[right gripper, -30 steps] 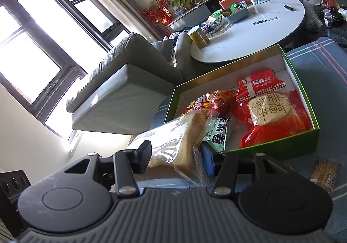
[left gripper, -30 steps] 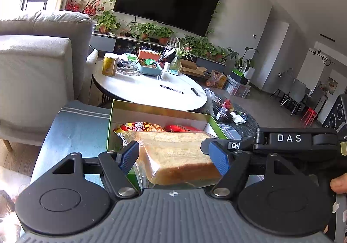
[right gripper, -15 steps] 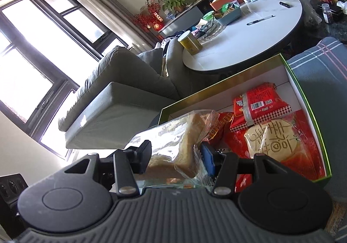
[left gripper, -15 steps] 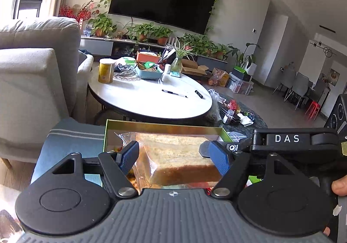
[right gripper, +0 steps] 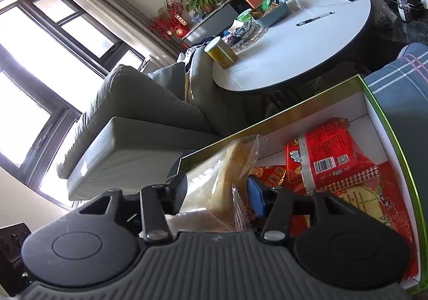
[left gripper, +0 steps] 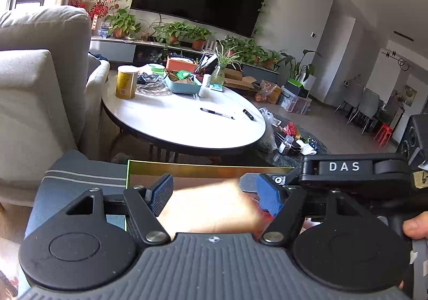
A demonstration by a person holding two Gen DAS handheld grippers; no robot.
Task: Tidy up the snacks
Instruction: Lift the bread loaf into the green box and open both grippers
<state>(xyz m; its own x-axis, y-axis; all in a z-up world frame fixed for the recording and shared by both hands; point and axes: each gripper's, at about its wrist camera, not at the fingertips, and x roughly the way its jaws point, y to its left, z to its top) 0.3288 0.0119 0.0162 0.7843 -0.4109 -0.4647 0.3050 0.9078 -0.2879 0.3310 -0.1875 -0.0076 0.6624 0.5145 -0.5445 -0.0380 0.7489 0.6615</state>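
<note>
A clear bag of sliced bread point(left gripper: 211, 209) sits between both grippers, blurred in the left wrist view. My left gripper point(left gripper: 214, 194) holds one end of it. My right gripper point(right gripper: 218, 193) is shut on the same bread bag point(right gripper: 214, 187) from the side, and its body point(left gripper: 347, 174) shows at the right of the left wrist view. The bread hangs over the near end of the green box point(right gripper: 385, 123). Red snack packs point(right gripper: 326, 150) and a red pack with a round pastry point(right gripper: 366, 201) lie in the box.
The box rests on a grey-blue striped cushion point(left gripper: 77, 179). Beyond stands a round white table point(left gripper: 182, 118) with a yellow can point(left gripper: 127, 82), a blue tray and a pen. A grey sofa point(right gripper: 139, 118) is on the left.
Both grippers have moved forward and down with the bread, further over the box. The left view has tilted up, so less of the box shows.
</note>
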